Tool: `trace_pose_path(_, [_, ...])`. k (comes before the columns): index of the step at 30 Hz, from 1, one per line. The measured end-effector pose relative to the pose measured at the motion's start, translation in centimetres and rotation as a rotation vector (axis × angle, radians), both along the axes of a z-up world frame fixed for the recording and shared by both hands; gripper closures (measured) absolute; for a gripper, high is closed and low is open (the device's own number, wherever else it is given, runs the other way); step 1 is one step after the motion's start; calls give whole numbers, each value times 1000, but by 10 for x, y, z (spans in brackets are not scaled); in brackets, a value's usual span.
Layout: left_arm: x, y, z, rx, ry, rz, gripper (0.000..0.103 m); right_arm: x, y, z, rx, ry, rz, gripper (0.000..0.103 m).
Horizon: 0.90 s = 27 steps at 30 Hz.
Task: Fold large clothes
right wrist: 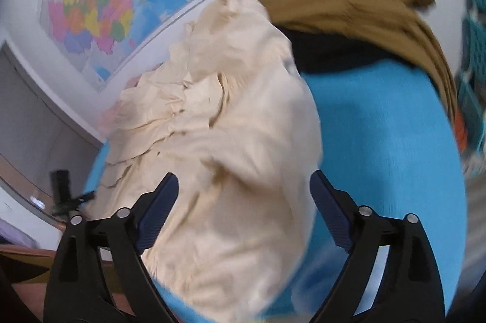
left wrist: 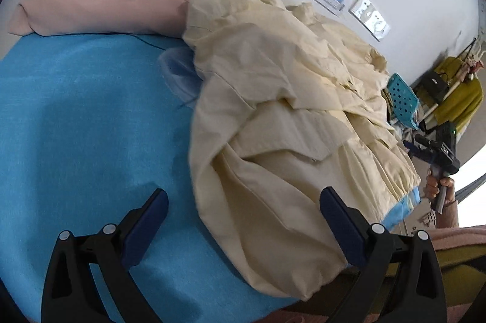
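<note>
Cloth point(left wrist: 288, 122) of cream colour lies crumpled in a heap on the blue sheet point(left wrist: 76, 116), straight ahead of both grippers. The left gripper point(left wrist: 244, 224) has its jaws spread wide and holds nothing; the lower hem of the cloth lies between and below its fingers, closer to the right finger, with bare sheet under the left one. Beyond it to the left a pink pillow point(left wrist: 91, 1) rests against the wall, just touching the far end of the cloth. Far to its right a hand point(left wrist: 437, 186) grips the handle of the other tool.

The right gripper point(right wrist: 243, 201) also stands wide open and grips nothing; the cloth fills the gap between its fingers and runs ahead and to the left of them, though the blur hides whether the pads touch it. Ahead and to its right lie bare sheet and, further off, a brown garment point(right wrist: 364, 7) over something black. A map point(right wrist: 100, 10) hangs on the wall ahead to the left.
</note>
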<state>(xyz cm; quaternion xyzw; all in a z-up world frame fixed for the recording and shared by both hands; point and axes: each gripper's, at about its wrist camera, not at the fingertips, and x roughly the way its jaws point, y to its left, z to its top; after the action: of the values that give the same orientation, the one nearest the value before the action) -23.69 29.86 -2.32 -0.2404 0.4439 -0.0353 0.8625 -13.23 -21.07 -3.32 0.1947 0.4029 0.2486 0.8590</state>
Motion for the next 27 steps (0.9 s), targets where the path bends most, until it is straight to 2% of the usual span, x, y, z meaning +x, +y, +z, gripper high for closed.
trace_pose_path(3, [-2, -11, -1, -57, 11, -48, 7, -12, -12, -15, 40, 48, 9, 11])
trace_pose_path(7, [-6, -31, -2, -91, 14, -104, 7, -17, -4, -32, 92, 89, 64, 10])
trace_pose_path(8, [-8, -33, -3, -111, 11, -114, 7, -21, -1, -33, 86, 69, 66, 7])
trace_pose_path(16, [-4, -36, -12, -317, -49, -84, 7, -28, 38, -33, 144, 35, 221, 8])
trace_pose_path(19, [6, -41, -12, -316, -61, -72, 7, -23, 53, -34, 187, 30, 253, 15])
trace_pose_path(20, [10, -46, -13, -304, -65, -75, 7, -21, 59, -34, 174, 25, 260, 21])
trace_pose_path(22, [15, -52, -11, -270, -68, -69, 7, -19, 62, -38, 176, 31, 254, 37])
trace_pose_path(23, [16, -52, -11, -265, -71, -57, 7, -17, 64, -41, 180, 41, 248, 52])
trace_pose_path(24, [16, -52, -11, -266, -73, -38, 14, -16, 65, -43, 184, 52, 240, 63])
trace_pose_path(25, [16, -51, -12, -257, -66, -8, 24, -16, 64, -44, 192, 54, 231, 69])
trace_pose_path(26, [15, -47, -14, -241, -48, 24, 60, -18, 64, -44, 206, 51, 229, 78])
trace_pose_path(27, [15, -45, -16, -237, -23, 43, 72, -22, 63, -40, 219, 38, 226, 81])
